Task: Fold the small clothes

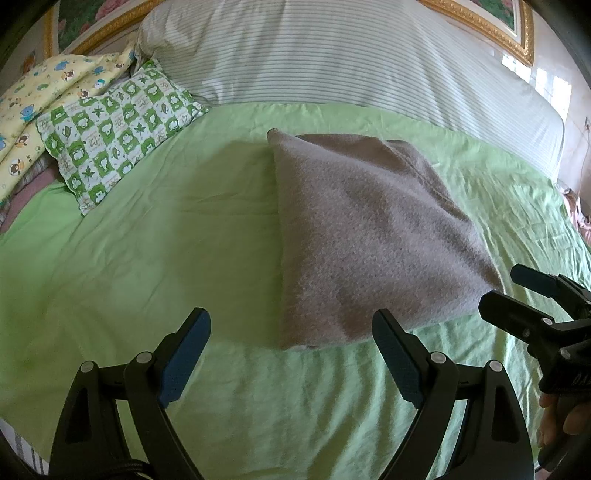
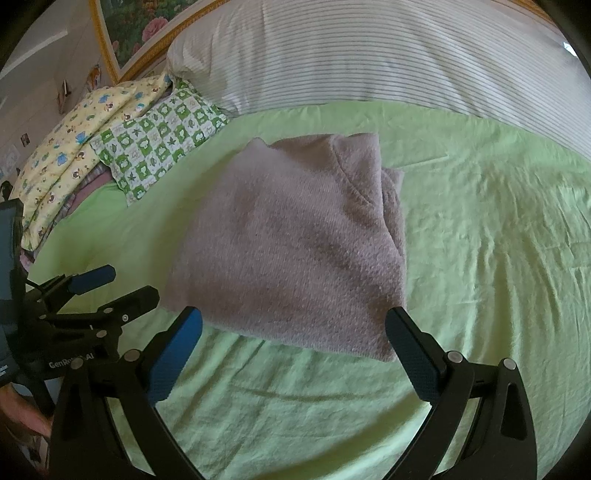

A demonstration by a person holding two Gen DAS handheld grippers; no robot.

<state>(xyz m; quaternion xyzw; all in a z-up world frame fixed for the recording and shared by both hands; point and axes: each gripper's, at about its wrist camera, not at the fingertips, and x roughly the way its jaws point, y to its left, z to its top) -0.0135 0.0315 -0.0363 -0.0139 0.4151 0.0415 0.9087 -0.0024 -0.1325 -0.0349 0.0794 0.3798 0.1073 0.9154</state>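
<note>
Folded grey fleece garment point(image 1: 365, 236) lies flat on the green bed sheet point(image 1: 155, 236), roughly mid-bed, in a squarish bundle with extra layers bunched along its right edge in the right wrist view point(image 2: 295, 243). Fabric is fuzzy, mauve-grey; cannot tell what type of garment it is.

Left claw point(image 1: 291, 354) is spread wide apart, blue pads facing inward, holding nothing. It hovers just short of the garment's near left corner, not touching it. In the right wrist view the same claw point(image 2: 114, 286) shows at the left edge, fingers apart, beside the garment's near left edge.

Right claw point(image 2: 293, 360) is also wide apart and empty, its fingers flanking the garment's near edge; the right fingertip sits at the near right corner, contact unclear. From the left wrist view it point(image 1: 506, 291) enters at the right, fingers parted, tip close to the garment's near right corner. Part of a hand point(image 1: 557, 424) grips its handle at the lower right.

Behind the garment, a large striped pillow point(image 1: 332, 55) runs across the head of the bed. To the left, a green-and-white checked pillow point(image 1: 118, 125) lies on the sheet, with a yellow cartoon-print pillow point(image 1: 48, 99) just beside and partly behind it. A gold picture frame point(image 1: 517, 26) is on the wall above. Sheet is wrinkled, more so on the right side point(image 2: 498, 240).
</note>
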